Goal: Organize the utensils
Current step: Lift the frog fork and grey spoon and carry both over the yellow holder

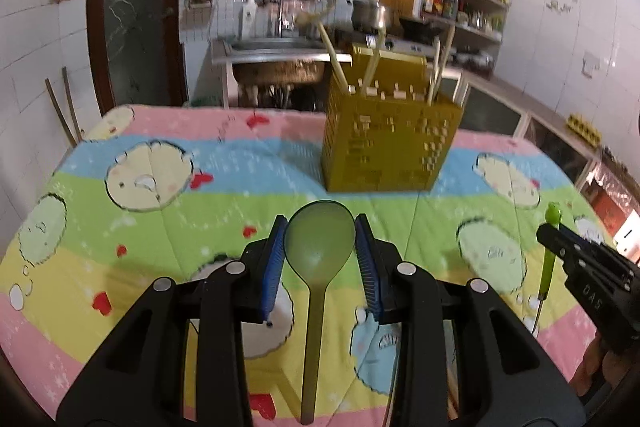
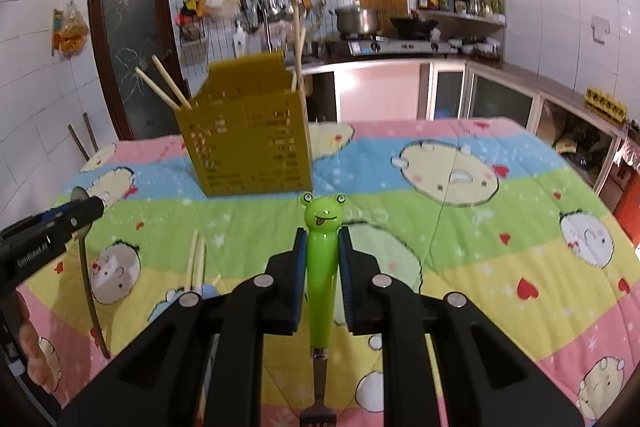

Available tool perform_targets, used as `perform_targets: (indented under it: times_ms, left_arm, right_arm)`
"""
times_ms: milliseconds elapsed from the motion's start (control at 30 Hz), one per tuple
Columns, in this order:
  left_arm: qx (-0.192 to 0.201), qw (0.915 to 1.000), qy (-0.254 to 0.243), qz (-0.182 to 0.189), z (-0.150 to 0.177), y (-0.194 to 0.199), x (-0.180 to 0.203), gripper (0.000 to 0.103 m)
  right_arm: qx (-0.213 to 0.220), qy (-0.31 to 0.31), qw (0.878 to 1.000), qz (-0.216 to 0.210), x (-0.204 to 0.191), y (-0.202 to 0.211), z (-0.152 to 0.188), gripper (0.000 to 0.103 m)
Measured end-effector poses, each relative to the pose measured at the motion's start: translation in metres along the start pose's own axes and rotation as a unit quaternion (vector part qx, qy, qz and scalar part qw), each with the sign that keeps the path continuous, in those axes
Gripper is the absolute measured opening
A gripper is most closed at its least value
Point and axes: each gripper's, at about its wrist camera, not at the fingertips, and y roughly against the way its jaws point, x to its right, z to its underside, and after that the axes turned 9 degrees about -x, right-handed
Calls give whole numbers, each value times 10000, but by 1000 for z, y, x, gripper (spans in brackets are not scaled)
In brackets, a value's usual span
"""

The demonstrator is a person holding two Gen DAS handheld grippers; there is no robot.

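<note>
Both clamped: left gripper (image 1: 320, 239) holds spoon (image 1: 318, 259); right gripper (image 2: 322, 255), fork (image 2: 322, 267); holder (image 1: 384, 147) ahead.

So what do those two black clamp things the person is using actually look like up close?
Both are matte black plastic tongs. The left gripper and the right gripper each have two chunky hollowed-out arms with round silver pins at the joints. Their fingers are lined with ribbed blue pads. White lettering is printed on each gripper's side. No cables or sleeves show.
</note>
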Motion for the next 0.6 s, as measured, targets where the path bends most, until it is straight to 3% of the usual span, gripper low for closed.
perform_targets:
  times_ms: [167, 600]
  left_arm:
    - [336, 9994, 22, 42, -11, 13, 1, 33]
    - [757, 9969, 83, 188, -31, 24, 0, 32]
  right_arm:
    - [289, 27, 9996, -53, 0, 9, -8, 16]
    - [727, 49, 9973, -88, 2, 17, -30, 16]
